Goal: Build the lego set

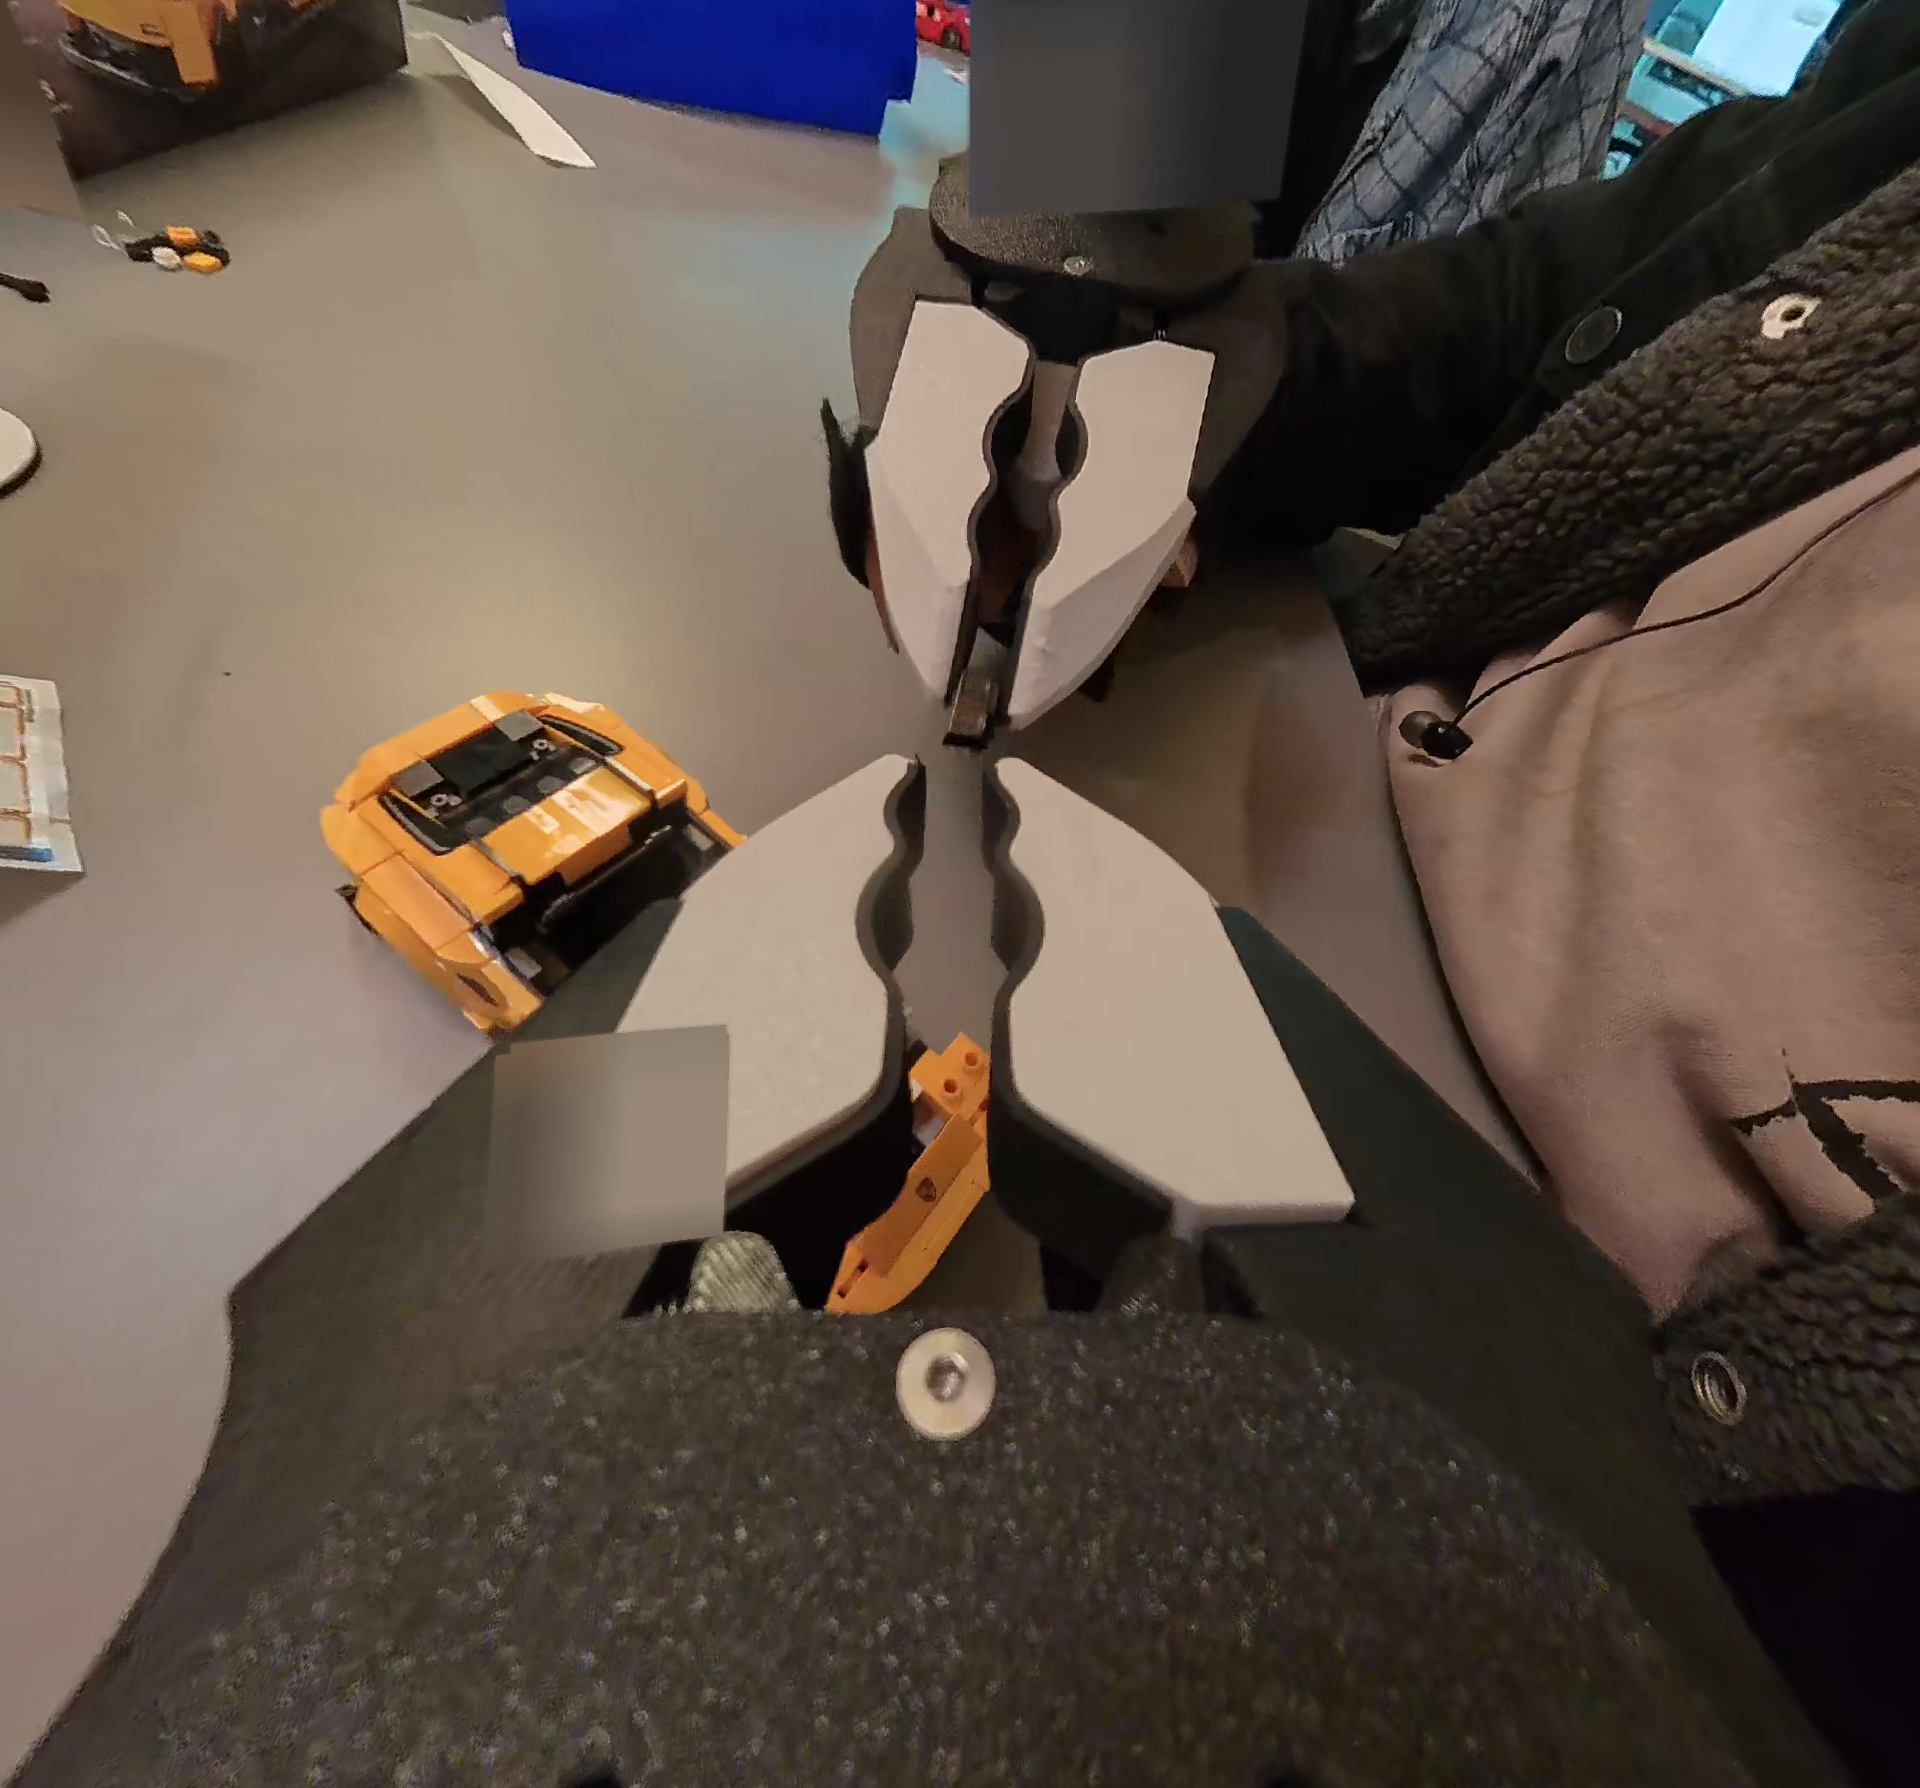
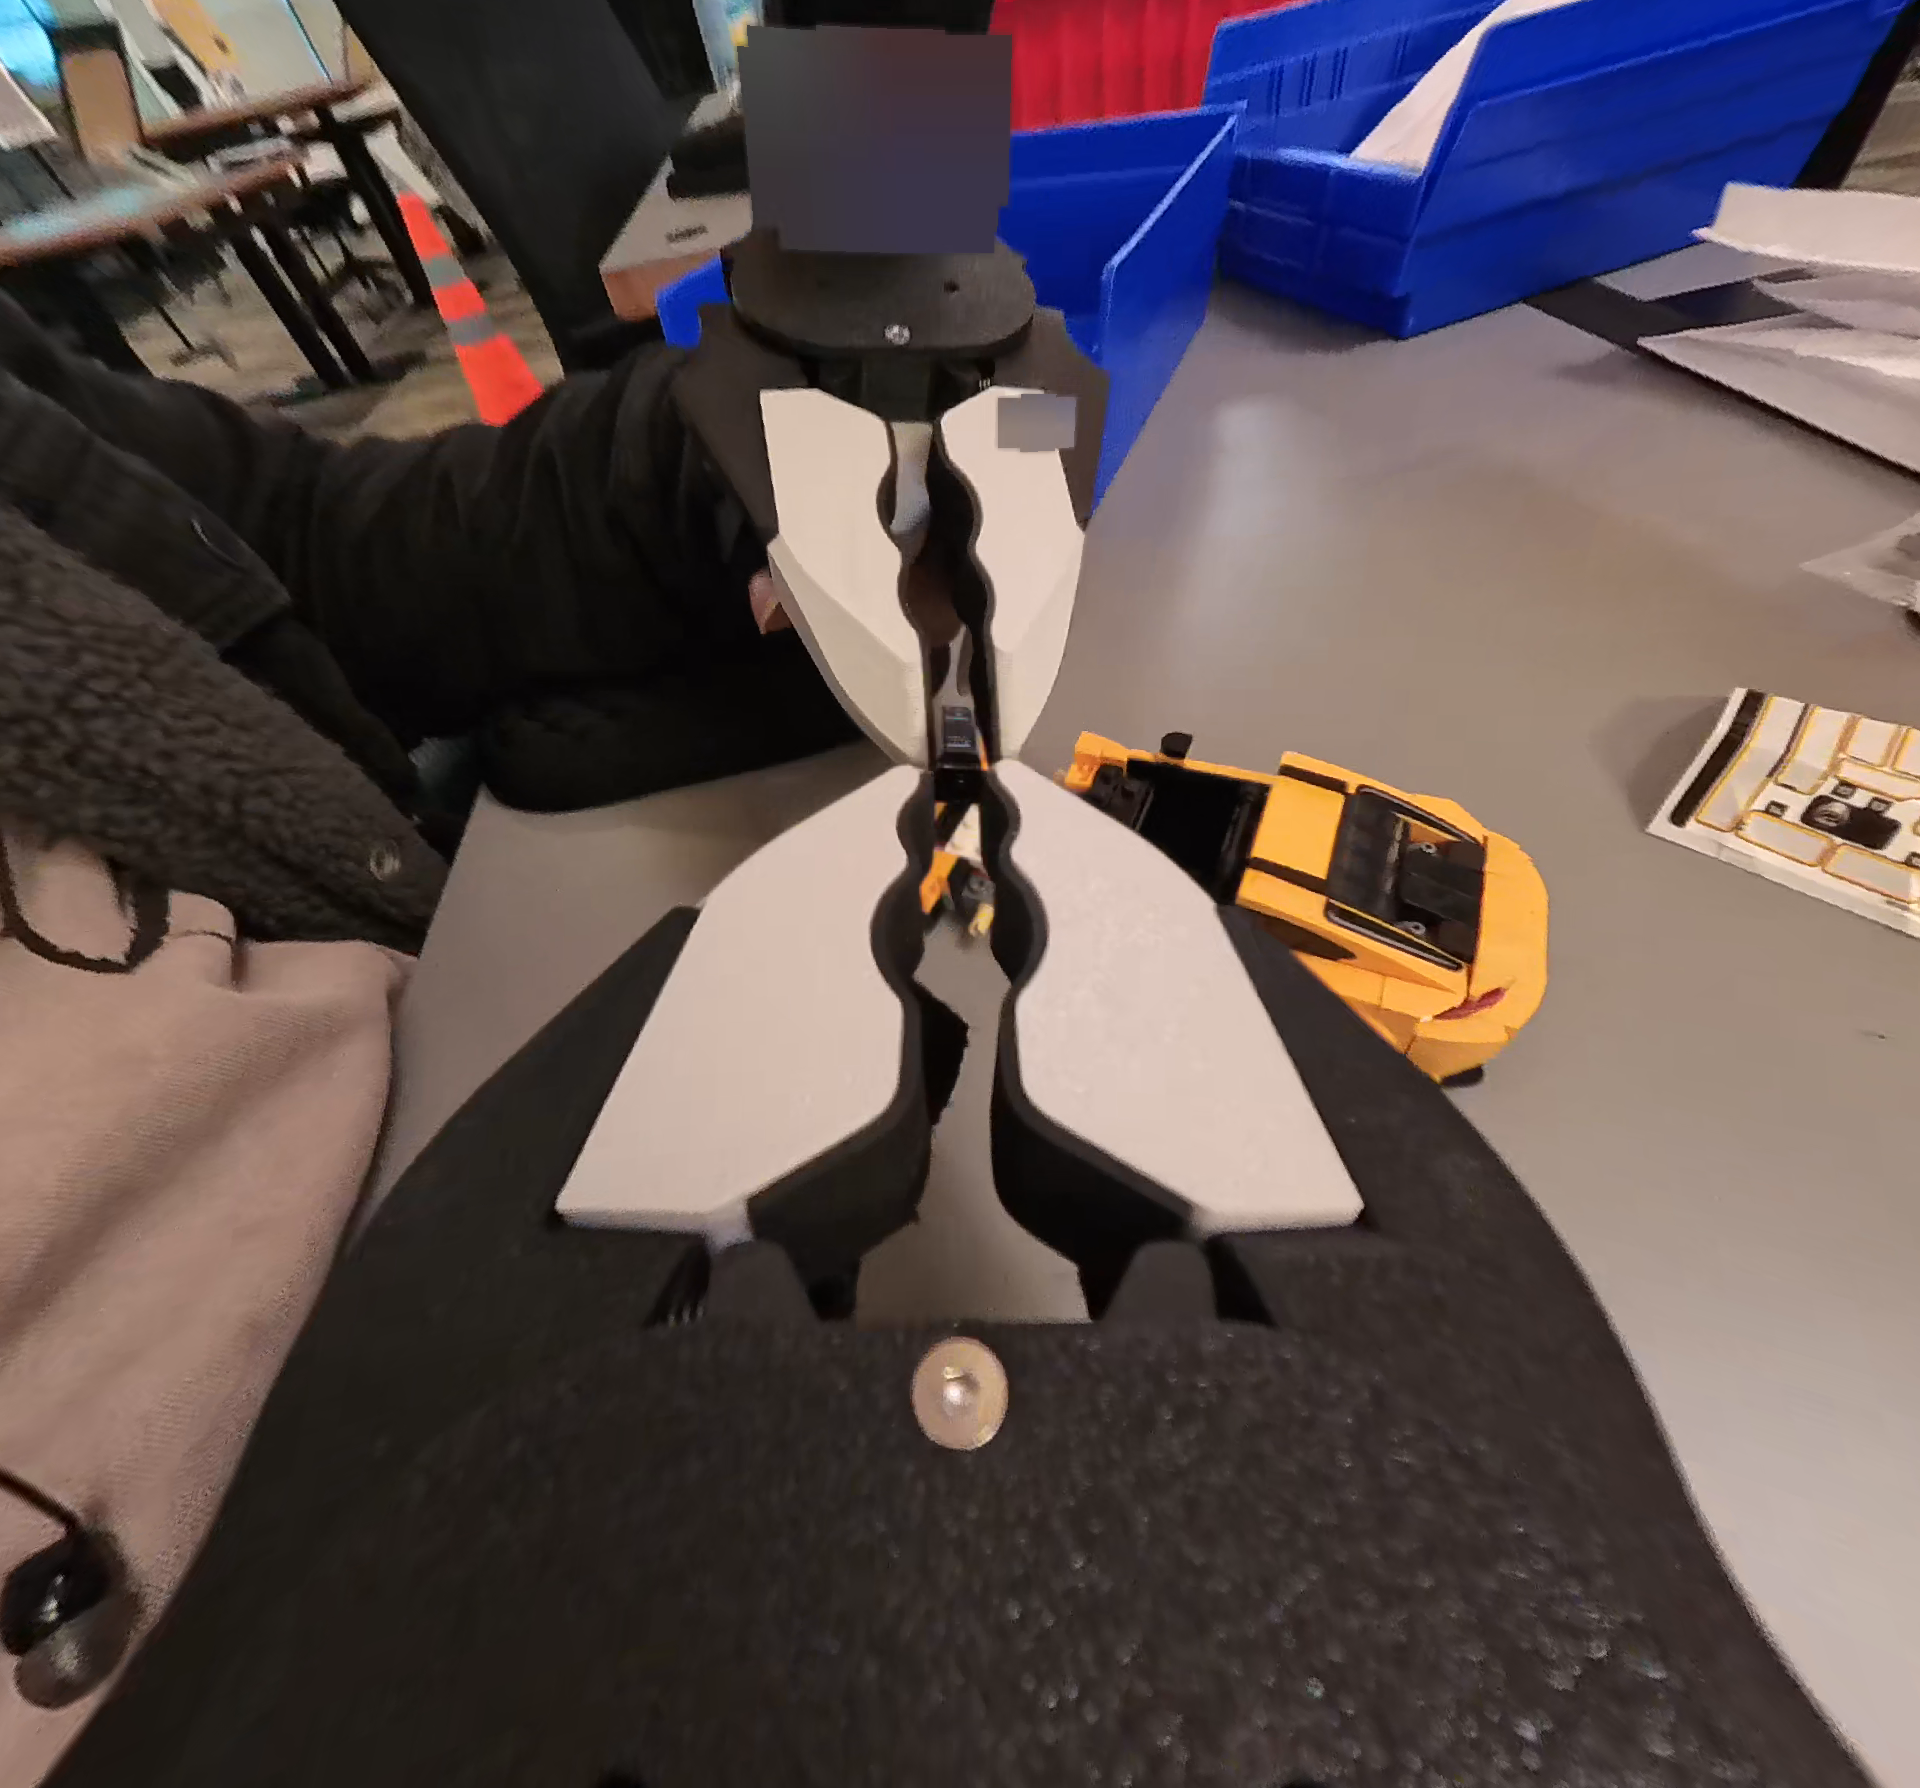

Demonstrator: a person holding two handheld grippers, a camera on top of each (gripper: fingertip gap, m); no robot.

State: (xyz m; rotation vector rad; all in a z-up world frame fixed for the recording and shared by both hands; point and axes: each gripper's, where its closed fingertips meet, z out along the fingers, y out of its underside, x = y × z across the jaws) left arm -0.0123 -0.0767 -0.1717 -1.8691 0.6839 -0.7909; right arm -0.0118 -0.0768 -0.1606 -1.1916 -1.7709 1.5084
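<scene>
My right gripper (image 2: 961, 788) is shut on a small black piece (image 2: 956, 767) at its tips. In the left wrist view, that gripper (image 1: 977, 699) faces me with the black piece (image 1: 971, 710) poking out. My left gripper (image 1: 953, 772) meets it tip to tip over the grey table (image 1: 520, 491). Its fingers are a narrow gap apart, with bare table showing between them. It shows opposite in the right wrist view (image 2: 961, 751). An orange sub-assembly (image 1: 935, 1188) shows low in that gap, apparently below the fingers; it also shows in the right wrist view (image 2: 943, 871). The part-built orange car (image 1: 520, 855) (image 2: 1340, 897) lies beside the grippers.
Blue bins (image 1: 707, 3) (image 2: 1558, 159) stand at the back. The set's box (image 1: 208, 3) and a few loose small pieces (image 1: 177, 247) lie far left. A sticker sheet (image 2: 1797, 803) lies beyond the car. The person's torso and dark sleeves (image 1: 1662, 803) are close by the grippers. The grippers are tip to tip, or close to it.
</scene>
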